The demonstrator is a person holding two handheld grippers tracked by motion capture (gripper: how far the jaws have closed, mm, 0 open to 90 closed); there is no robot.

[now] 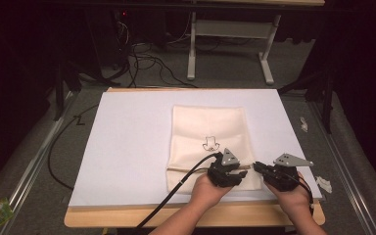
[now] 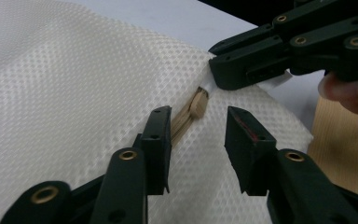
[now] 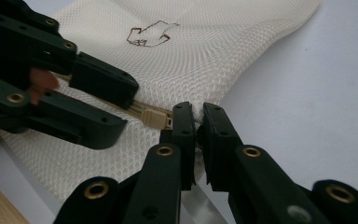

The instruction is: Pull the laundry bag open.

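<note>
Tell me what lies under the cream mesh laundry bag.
Under the cream mesh laundry bag lies a white sheet covering a light wooden table. Whatever is directly beneath or inside the bag is covered.

Your left gripper (image 1: 239,170) has its jaws parted; your right gripper (image 1: 255,166) meets it tip to tip, jaws pinched together.

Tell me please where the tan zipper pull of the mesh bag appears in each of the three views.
High view: the zipper pull is a small tan spot at the mesh bag's right edge, between the two grippers.
Left gripper view: centre, just above the open left gripper.
Right gripper view: centre-left, beside the right gripper, which pinches the bag's edge.
Shared landmark: the dark drawing printed on the bag, also in the right gripper view.
</note>
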